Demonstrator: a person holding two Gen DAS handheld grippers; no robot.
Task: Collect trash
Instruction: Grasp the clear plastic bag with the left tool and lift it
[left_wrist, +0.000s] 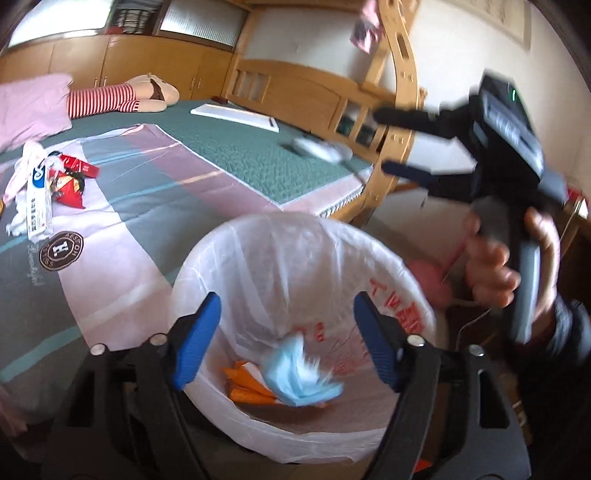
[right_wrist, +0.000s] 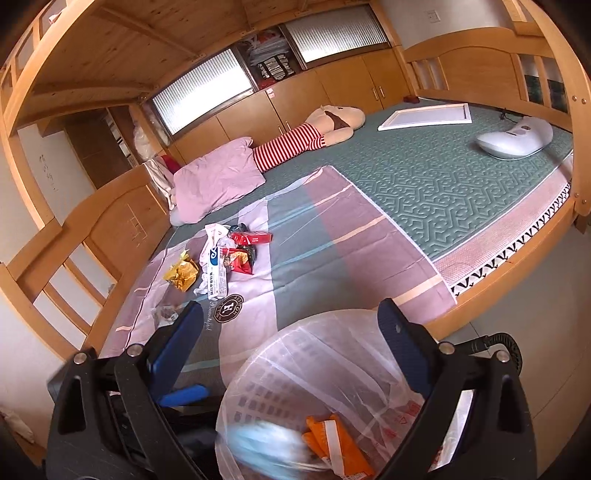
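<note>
While both my tools hang over the bin, stock runs left to right as follows.

Item 1, trash pile (right_wrist: 221, 254) on bed (right_wrist: 443, 192), far left of my left-wrist view: white crumpled paper, long white/blue carton (left_wrist: 37, 199), red snack bag (left_wrist: 68, 188), flat red box (right_wrist: 255, 238), gold wrapper (right_wrist: 181, 275). All lie on pink/grey striped sheet (right_wrist: 332, 236), well apart from bin.

Item 2, pink pillow (right_wrist: 218, 181) w/ striped plush toy (right_wrist: 314, 136) behind it, near head of bed. White framed board (right_wrist: 424, 116) and white handheld appliance (right_wrist: 517, 138) further right on green mat.

Item 3, left gripper (left_wrist: 286, 339): blue fingers (left_wrist: 195, 347) spread wide, nothing between the pads. Sits right above bin mouth, pointing down into it.

Item 4, bin (left_wrist: 295, 295) w/ thin white liner, red print on the inside; stands on floor just beside bed edge. Contents: blue face mask (left_wrist: 299, 376), blurred, lying in the bin atop orange packaging (left_wrist: 247, 387). Mask is below my left fingers, not touching them.

Item 5, right gripper (right_wrist: 291, 354): fingers spread wide, empty; seen from left cam it hovers above and right of bin, my hand (left_wrist: 517, 266) wrapped round its grey handle. From its own cam, bin liner fills the lower gap between fingers, mask (right_wrist: 258, 450) a pale blue smear at bottom.

Item 6, wooden bunk frame (right_wrist: 92, 229) w/ cabinets behind; wall at far right.
</note>
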